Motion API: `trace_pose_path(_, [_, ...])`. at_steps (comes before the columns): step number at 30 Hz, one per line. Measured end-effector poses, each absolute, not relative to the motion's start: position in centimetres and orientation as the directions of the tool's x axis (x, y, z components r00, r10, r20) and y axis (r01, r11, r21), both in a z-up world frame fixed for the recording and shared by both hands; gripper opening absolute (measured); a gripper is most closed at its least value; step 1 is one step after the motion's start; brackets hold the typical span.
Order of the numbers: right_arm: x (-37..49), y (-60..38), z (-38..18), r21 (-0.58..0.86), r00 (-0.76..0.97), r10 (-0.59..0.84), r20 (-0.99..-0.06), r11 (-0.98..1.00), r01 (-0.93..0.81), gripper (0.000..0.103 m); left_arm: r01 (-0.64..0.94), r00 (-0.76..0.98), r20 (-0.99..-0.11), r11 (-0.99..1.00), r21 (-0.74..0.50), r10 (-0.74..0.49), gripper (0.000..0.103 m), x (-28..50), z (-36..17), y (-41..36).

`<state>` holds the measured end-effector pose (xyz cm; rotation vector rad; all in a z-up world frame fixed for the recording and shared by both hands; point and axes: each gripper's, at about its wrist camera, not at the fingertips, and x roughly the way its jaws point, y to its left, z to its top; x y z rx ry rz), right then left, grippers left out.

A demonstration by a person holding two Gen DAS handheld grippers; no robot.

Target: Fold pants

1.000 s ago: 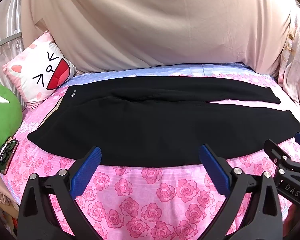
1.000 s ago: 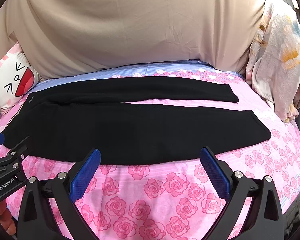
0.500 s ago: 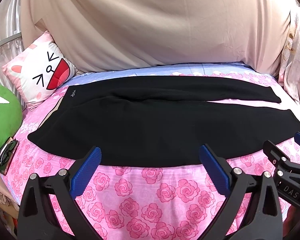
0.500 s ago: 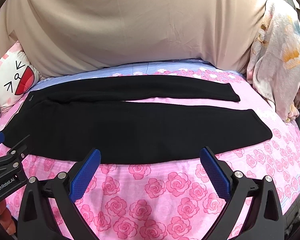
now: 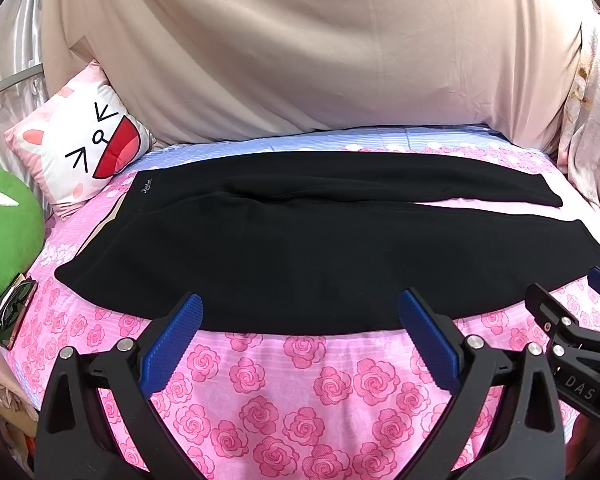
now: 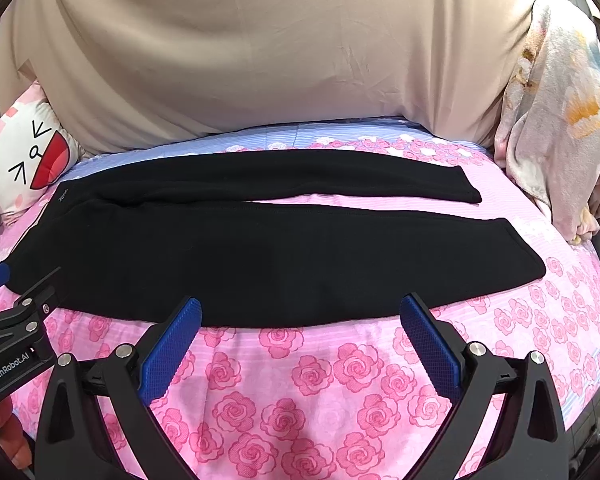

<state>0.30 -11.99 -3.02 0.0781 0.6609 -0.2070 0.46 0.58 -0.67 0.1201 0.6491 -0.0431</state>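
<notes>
Black pants [image 5: 320, 248] [image 6: 268, 252] lie flat across the pink rose bedsheet [image 5: 300, 392] [image 6: 320, 384], waistband at the left, both legs stretched to the right with a thin gap between them. My left gripper [image 5: 300, 316] hovers open just before the pants' near edge, nothing between its blue pads. My right gripper [image 6: 300, 316] is open too, at the same near edge further right, holding nothing. The right gripper's tip shows in the left wrist view at the far right; the left gripper's tip shows at the left of the right wrist view.
A cat-face pillow [image 5: 80, 148] and a green plush [image 5: 4, 232] sit at the bed's left end. A beige sheet [image 5: 300, 52] covers the wall behind. A floral blanket [image 6: 560, 128] hangs at the right. Something flat and dark [image 5: 14, 312] lies at the left bed edge.
Both views have shifted slightly; the pants lie as before and both grippers stay open.
</notes>
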Motion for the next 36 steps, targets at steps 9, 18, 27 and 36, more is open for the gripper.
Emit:
trace_pose_path(9, [0.4,-11.9,-3.1,0.005,0.77,-0.166,-0.616,0.977,0.215,0.098,0.078,0.796,-0.605,0.992,0.099,-0.002,0.097,0.5,-0.7,0.6])
trace_pose_path(18, [0.4,-11.9,-3.2,0.005,0.767,-0.168,-0.619,0.976,0.217,0.098,0.078,0.796,-0.606,0.992,0.101,-0.001,0.097,0.5,-0.9,0.6])
trace_pose_path(27, [0.8,-11.8,-3.5,0.007,0.764,-0.162,-0.624,0.977,0.213,0.098,0.08,0.791,-0.612,0.991,0.104,0.0,0.097,0.8,-1.0,0.5])
trace_pose_path(36, [1.8,-13.6,-4.0,0.025,0.755,-0.143,-0.64,0.978,0.207,0.098,0.107,0.771,-0.636,0.991,0.086,-0.028,0.097,2.3,-1.6,0.9])
